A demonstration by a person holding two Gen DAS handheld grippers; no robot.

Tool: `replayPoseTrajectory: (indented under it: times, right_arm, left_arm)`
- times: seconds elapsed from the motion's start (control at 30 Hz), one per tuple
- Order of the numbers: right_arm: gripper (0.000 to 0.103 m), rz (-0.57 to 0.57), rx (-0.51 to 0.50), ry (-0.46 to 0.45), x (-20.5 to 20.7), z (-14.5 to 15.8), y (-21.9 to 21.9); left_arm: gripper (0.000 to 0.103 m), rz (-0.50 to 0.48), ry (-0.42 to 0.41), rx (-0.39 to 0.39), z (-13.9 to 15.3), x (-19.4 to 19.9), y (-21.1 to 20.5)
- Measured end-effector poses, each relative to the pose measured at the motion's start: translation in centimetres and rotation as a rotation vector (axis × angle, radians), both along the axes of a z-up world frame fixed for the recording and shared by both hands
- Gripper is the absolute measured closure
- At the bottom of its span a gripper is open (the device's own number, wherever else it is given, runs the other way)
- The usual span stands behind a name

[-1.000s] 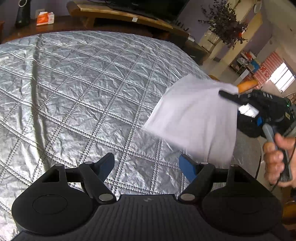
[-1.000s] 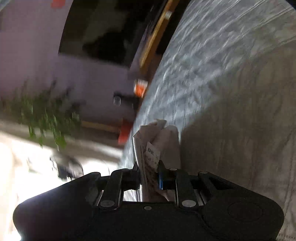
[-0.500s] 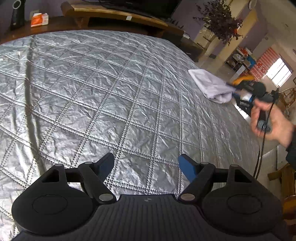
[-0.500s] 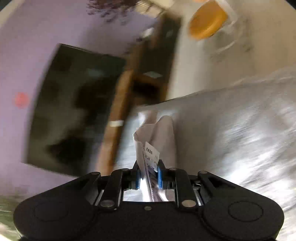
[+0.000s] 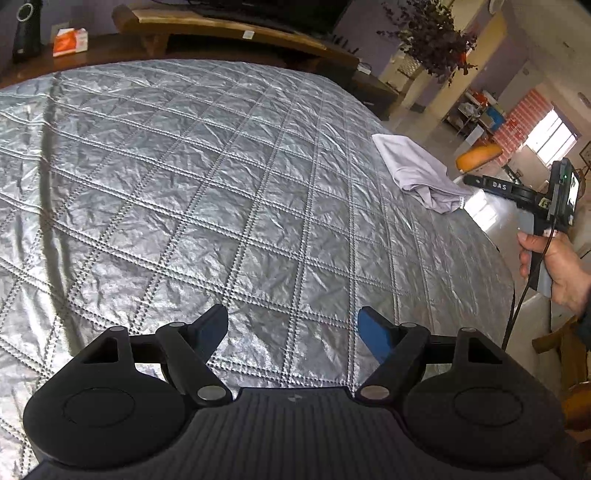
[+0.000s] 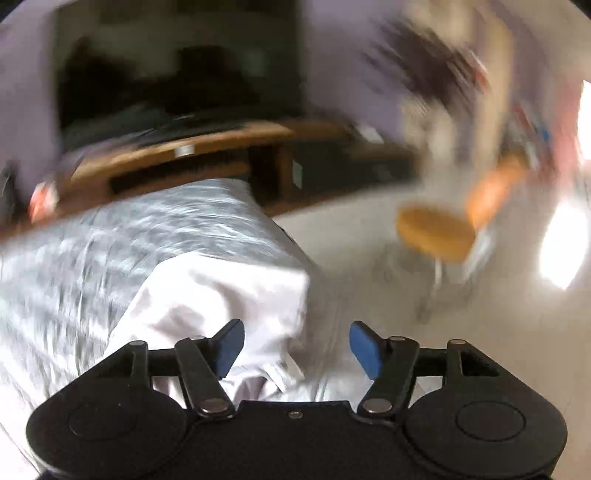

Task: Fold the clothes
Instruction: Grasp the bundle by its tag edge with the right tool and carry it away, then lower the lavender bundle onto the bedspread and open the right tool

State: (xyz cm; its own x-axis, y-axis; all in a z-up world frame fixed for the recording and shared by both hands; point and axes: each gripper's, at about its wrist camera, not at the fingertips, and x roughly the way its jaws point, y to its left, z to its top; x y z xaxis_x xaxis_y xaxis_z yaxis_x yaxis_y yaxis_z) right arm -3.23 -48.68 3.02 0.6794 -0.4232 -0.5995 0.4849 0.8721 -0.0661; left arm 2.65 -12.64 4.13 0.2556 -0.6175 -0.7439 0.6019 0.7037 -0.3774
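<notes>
- A silver quilted cover (image 5: 192,177) spreads over the whole bed, creased, with diamond stitching.
- A wooden bench (image 5: 229,27) runs along the far side, beyond the bed.
- The pale folded garment (image 5: 417,171) lies at the right edge of the cover, a bunched end nearest the right gripper.
- The left gripper (image 5: 293,325) hovers over the near middle of the cover, fingers spread wide, nothing between them.
- The right gripper (image 6: 295,345) sits just near the garment with its blue-tipped fingers apart, gripping nothing; a hand (image 5: 554,258) holds its handle at the right.
- A round orange stool (image 6: 436,232) stands on the floor, right of the bed.
</notes>
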Motion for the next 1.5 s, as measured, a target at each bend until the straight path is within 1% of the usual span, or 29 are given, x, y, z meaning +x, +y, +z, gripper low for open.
replayPoseTrajectory:
  times: [0.07, 0.1, 0.17, 0.23, 0.27, 0.4, 0.47, 0.53, 0.7, 0.77, 0.8, 0.9, 0.93, 0.97, 1.0, 1.03, 1.07, 1.13, 1.2, 1.23, 1.27, 1.4, 1.43, 1.5]
  right_arm:
    - [0.041, 0.085, -0.038, 0.031, 1.3, 0.1, 0.5]
    - [0.041, 0.096, -0.056, 0.071, 2.1, -0.3, 0.4]
    - [0.042, 0.044, 0.030, 0.161, 3.2, -1.5, -1.4]
    - [0.043, -0.010, 0.178, 0.139, 2.8, -2.6, -3.3]
    - [0.043, -0.011, 0.224, 0.133, 2.4, -3.0, -3.4]
    - [0.043, -0.033, 0.321, 0.163, 2.3, -3.3, -3.1]
    - [0.045, 0.007, 0.316, 0.178, 2.1, -2.8, -2.1]
    - [0.038, 0.032, 0.115, 0.203, 2.3, -1.9, 0.2]
    - [0.037, 0.255, -0.196, 0.181, 2.4, -1.0, 5.8]
    - [0.030, 0.345, -0.316, 0.181, 2.6, -0.8, 8.1]
    - [0.030, 0.390, -0.338, 0.227, 3.5, -1.4, 8.8]
    - [0.031, 0.406, -0.312, 0.295, 5.7, -2.8, 8.6]
    - [0.033, 0.405, -0.301, 0.309, 6.2, -3.2, 8.4]
    - [0.033, 0.425, -0.311, 0.320, 6.6, -3.5, 8.5]
    - [0.034, 0.444, -0.349, 0.328, 6.7, -3.7, 8.9]
    - [0.036, 0.459, -0.387, 0.333, 7.0, -3.8, 9.3]
    - [0.044, 0.460, -0.383, 0.335, 7.4, -3.8, 9.3]
    - [0.055, 0.454, -0.363, 0.336, 8.5, -3.7, 9.2]
    - [0.057, 0.432, -0.332, 0.329, 9.8, -3.6, 8.8]
    - [0.060, 0.414, -0.300, 0.320, 10.4, -3.5, 8.5]
    - [0.062, 0.394, -0.268, 0.310, 11.0, -3.4, 8.1]
    - [0.061, 0.294, -0.149, 0.263, 13.3, -3.3, 6.3]
    - [0.058, 0.271, -0.114, 0.248, 13.8, -3.2, 5.9]
    - [0.045, 0.274, -0.059, 0.217, 13.9, -3.3, 5.8]
  left_arm:
    - [0.021, -0.005, -0.001, 0.000, 0.0, -0.1, -0.1]
    - [0.021, -0.005, -0.002, -0.001, 0.1, -0.1, -0.1]
    - [0.021, -0.004, -0.003, -0.003, 0.1, 0.0, -0.1]
    - [0.021, 0.001, -0.002, -0.005, 0.1, 0.2, 0.0]
    - [0.021, 0.003, -0.001, -0.006, 0.1, 0.2, 0.0]
    - [0.021, -0.006, -0.003, -0.003, 0.0, 0.1, -0.2]
    - [0.021, -0.012, -0.003, -0.004, 0.1, 0.0, -0.3]
    - [0.021, -0.012, -0.004, -0.008, 0.1, -0.1, -0.3]
    - [0.021, -0.017, -0.008, -0.017, 0.3, -0.2, -0.3]
    - [0.021, -0.020, -0.010, -0.016, 0.3, -0.3, -0.4]
    - [0.021, -0.022, -0.014, -0.014, 0.4, -0.3, -0.4]
    - [0.021, -0.027, -0.026, -0.010, 0.5, -0.4, -0.4]
    - [0.021, -0.026, -0.027, -0.011, 0.5, -0.4, -0.5]
    - [0.021, -0.026, -0.025, -0.012, 0.5, -0.3, -0.5]
    - [0.021, -0.025, -0.023, -0.013, 0.4, -0.2, -0.5]
    - [0.021, -0.027, -0.022, -0.011, 0.4, -0.2, -0.5]
    - [0.021, -0.029, -0.022, -0.009, 0.3, -0.2, -0.6]
    - [0.021, -0.035, -0.021, -0.007, 0.2, -0.2, -0.7]
    - [0.021, -0.042, -0.021, -0.006, 0.1, -0.4, -0.8]
    - [0.021, -0.046, -0.023, -0.004, 0.0, -0.4, -0.9]
    - [0.021, -0.049, -0.024, -0.002, 0.0, -0.4, -1.0]
    - [0.021, -0.060, -0.023, 0.003, -0.4, -0.6, -1.4]
    - [0.021, -0.063, -0.023, 0.005, -0.4, -0.6, -1.4]
    - [0.021, -0.068, -0.025, 0.008, -0.5, -0.7, -1.4]
